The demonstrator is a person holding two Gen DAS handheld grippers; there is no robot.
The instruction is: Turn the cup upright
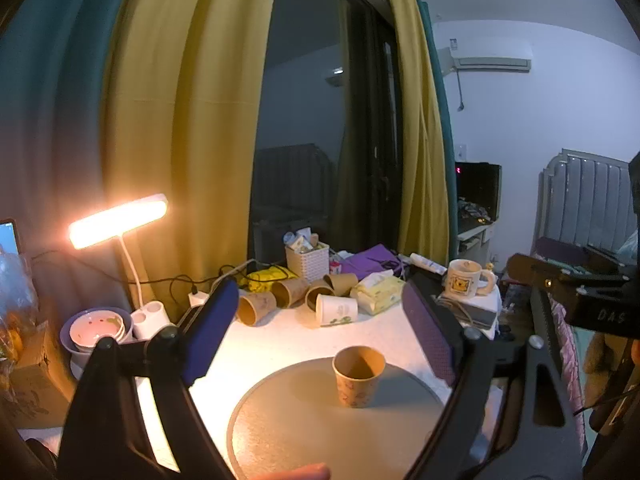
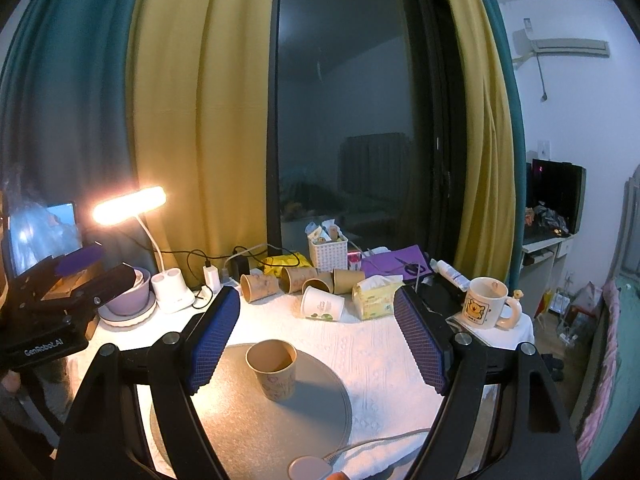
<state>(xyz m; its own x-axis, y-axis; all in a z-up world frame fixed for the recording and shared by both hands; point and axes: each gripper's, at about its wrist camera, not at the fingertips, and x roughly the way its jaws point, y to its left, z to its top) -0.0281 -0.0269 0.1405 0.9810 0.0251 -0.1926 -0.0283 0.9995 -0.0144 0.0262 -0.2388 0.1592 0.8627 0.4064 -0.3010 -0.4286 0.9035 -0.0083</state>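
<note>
A brown paper cup (image 1: 359,376) stands upright, mouth up, on a round grey mat (image 1: 304,432). It also shows in the right wrist view (image 2: 274,368) on the same mat (image 2: 304,412). My left gripper (image 1: 320,320) is open and empty, raised above and behind the cup, its blue pads wide apart. My right gripper (image 2: 316,336) is open and empty too, with the cup below, near its left pad. The right gripper's body shows at the right edge of the left wrist view (image 1: 576,292), the left gripper's at the left edge of the right wrist view (image 2: 60,300).
Several paper cups (image 2: 296,280) lie on their sides at the table's back, beside a tissue pack (image 2: 374,298) and a white basket (image 2: 328,254). A lit desk lamp (image 2: 132,204) and bowls (image 2: 128,296) stand left. A bear mug (image 2: 486,302) stands right. A cable (image 2: 372,444) crosses the front.
</note>
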